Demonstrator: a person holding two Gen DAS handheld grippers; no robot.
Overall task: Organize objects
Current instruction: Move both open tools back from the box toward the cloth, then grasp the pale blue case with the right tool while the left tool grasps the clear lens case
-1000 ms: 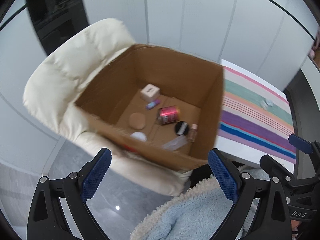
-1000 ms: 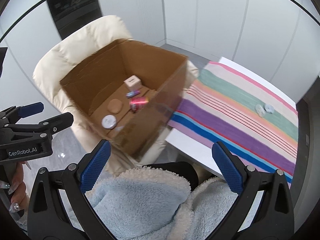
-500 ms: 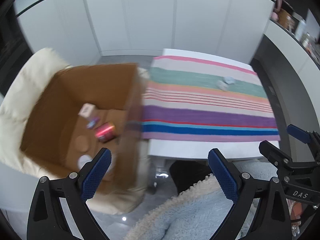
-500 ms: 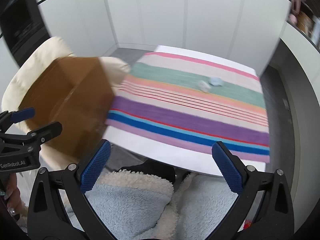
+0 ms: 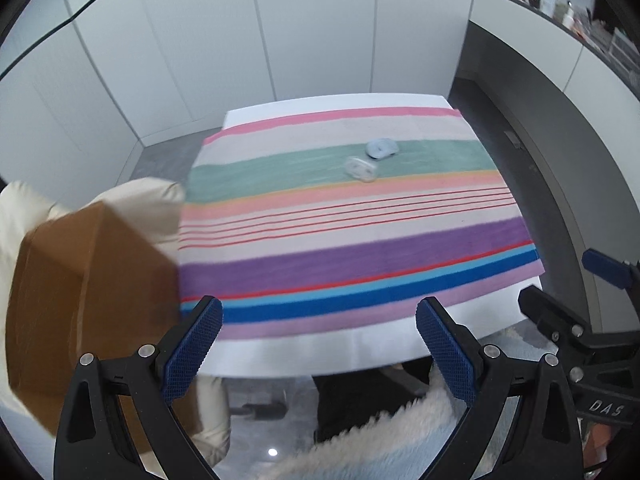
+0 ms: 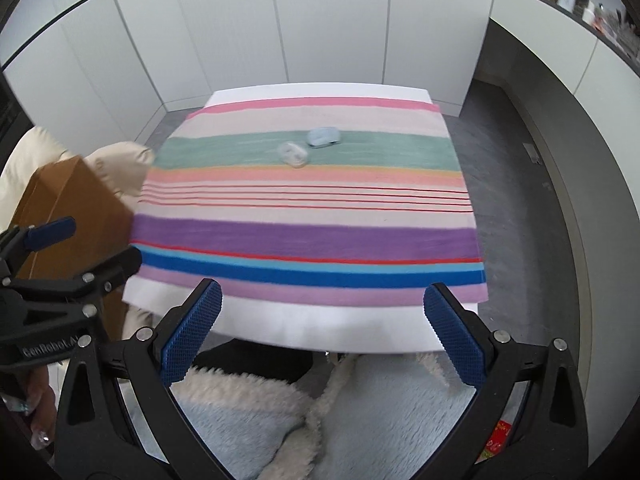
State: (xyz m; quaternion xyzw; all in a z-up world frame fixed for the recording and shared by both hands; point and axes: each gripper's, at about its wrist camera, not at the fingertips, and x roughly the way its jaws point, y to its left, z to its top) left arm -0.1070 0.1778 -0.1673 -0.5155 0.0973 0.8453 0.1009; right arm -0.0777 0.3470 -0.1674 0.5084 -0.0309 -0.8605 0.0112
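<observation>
My left gripper [image 5: 318, 354] is spread wide with nothing between its blue pads, and my right gripper [image 6: 322, 338] is spread just as wide and also empty. Both hang over the near edge of the white table [image 6: 320, 334], pointing across the striped cloth [image 6: 308, 232] that covers most of it.

The things I am sorting lie well ahead of both pairs of tongs, far across the cloth on its green stripe: a small clear plastic piece [image 5: 361, 169] [image 6: 293, 154] and, just beside it on the far right side, a pale blue piece [image 5: 382, 148] [image 6: 323, 136]. The two look close enough to be touching, but the blur keeps me from telling for sure. From the left tongs they sit ahead and slightly right of centre; from the right tongs, ahead and slightly left of centre. Only bare cloth lies between the pads and the two pieces.

To my left, off the table, a brown cardboard box [image 5: 88, 304] [image 6: 68, 208] rests on a cream padded chair [image 5: 136, 200] [image 6: 120, 166], its corner close to the table's left edge. My fluffy light blue robe [image 6: 360, 420] fills the bottom of the views beneath the tongs. White cabinet panels [image 5: 312, 28] stand behind the table.
</observation>
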